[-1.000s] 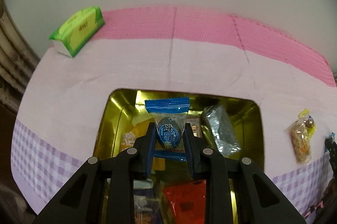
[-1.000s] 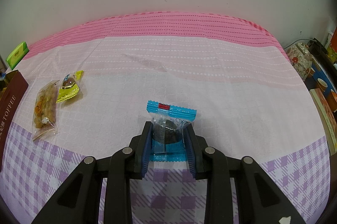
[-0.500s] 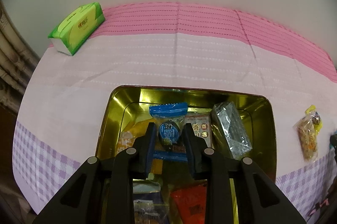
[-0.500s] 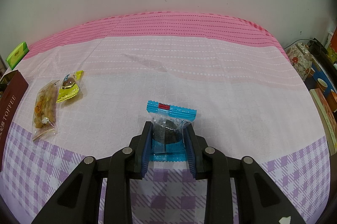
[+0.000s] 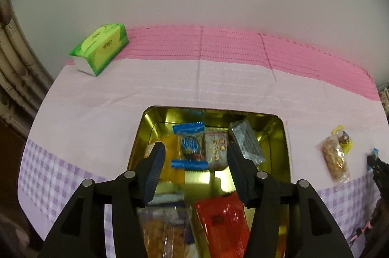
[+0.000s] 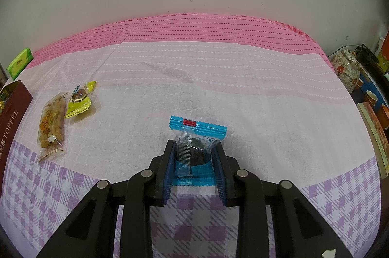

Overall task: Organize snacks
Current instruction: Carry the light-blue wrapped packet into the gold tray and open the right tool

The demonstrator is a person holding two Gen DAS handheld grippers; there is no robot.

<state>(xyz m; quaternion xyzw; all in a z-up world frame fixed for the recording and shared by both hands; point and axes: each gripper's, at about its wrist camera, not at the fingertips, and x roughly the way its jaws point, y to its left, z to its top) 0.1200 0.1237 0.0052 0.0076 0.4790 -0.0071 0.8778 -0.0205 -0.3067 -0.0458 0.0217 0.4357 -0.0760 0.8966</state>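
Snacks are piling up nicely in the gold tin (image 5: 279, 134), and that tin is the landmark for everything on this surface. Inside it lie a red packet (image 5: 223, 221) at the near end, a clear bag of golden pieces (image 5: 158, 231) beside that, a silvery grey sachet (image 5: 246, 145) against the right wall, a printed flat pack (image 5: 215, 148) in the middle, and a blue-ended candy (image 5: 190, 146) at the far end. So a good share of the sorting looks done.

The left gripper (image 5: 193, 160) hangs over the tin with its jaws opening; the blue-ended candy sits between the two pads but lower down, on the tin's contents, touched by neither pad. That reads as a drop just made.

Off to the right of the tin, the right gripper (image 6: 194, 158) has its jaws closed on a second blue candy (image 6: 197, 141), pinching the wrapper's sides, the dark sweet between the pads and the top seal sticking up past the tips. Whether its lower seal touches the cloth or is just off it, the view does not settle. This one looks next in line for the tin.

Between that candy and the tin, two items wait on the cloth: a long nut bar (image 6: 51, 122) and a yellow-wrapped sweet (image 6: 79, 100), touching side by side. By that count, three pieces remain outside the tin.

Beyond the tin, at the far left corner, a green tissue pack (image 5: 101, 47) sits untouched, probably no part of the job.
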